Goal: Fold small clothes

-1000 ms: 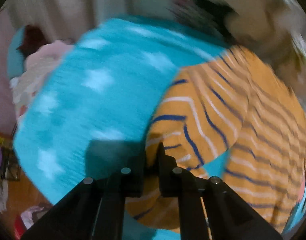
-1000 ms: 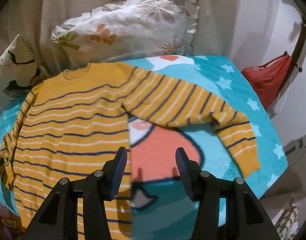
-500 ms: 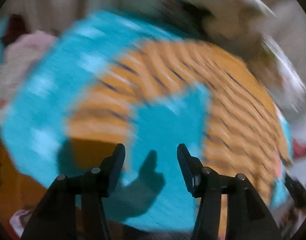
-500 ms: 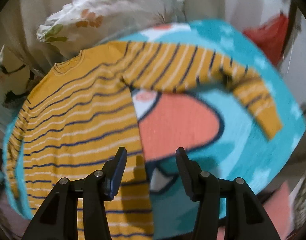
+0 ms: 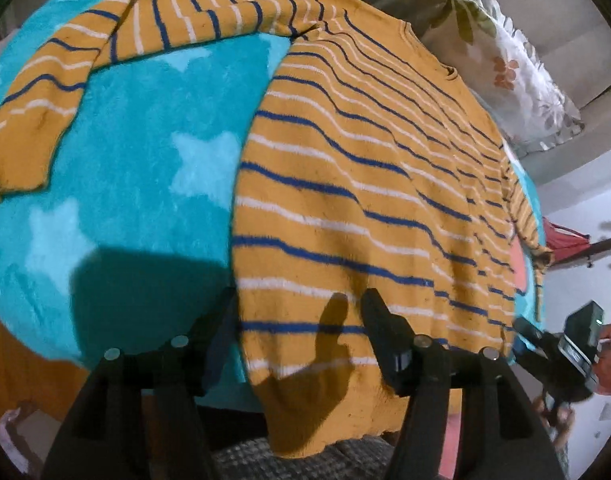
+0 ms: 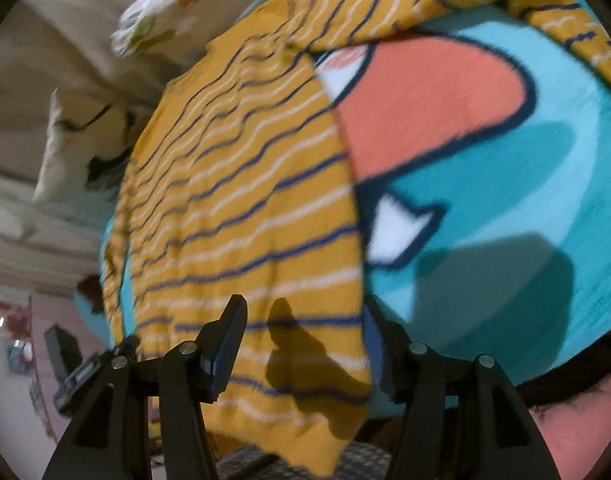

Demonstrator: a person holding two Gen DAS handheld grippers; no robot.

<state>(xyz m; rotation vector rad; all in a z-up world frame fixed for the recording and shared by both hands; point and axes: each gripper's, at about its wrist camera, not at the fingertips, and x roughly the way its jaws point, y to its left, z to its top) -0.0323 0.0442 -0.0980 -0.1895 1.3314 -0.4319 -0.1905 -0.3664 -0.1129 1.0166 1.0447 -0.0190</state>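
Across the teal star-print blanket [image 5: 137, 152] covering what looks like a bed, a mustard sweater [image 5: 345, 184] with navy and white stripes lies spread flat, its body running from the pillows down to the blanket's near edge, where the hem hangs slightly over. One sleeve [image 5: 117, 40] reaches out towards the blanket's left side in the left wrist view; the other sleeve [image 6: 537, 4] stretches across the far right corner in the right wrist view, above a coral cartoon shape [image 6: 421, 96] printed on the blanket. Floral pillows [image 5: 505, 72] stand behind the neckline.

By its look the knit is light, soft and limp, likely to sag and drag on the fleecy blanket rather than slide, so a pinch through both layers at each bottom corner of the hem seems the safest hold for lifting it into a fold.

Both tools hover over that hem. The left gripper [image 5: 299, 324], whose jaws have just been opening, stands apart and straddles the sweater's left side seam near the bottom corner, pads clear of the cloth. The right gripper [image 6: 305, 340], its jaws also just widened, stands apart over the right bottom corner, nothing clamped between its fingers.
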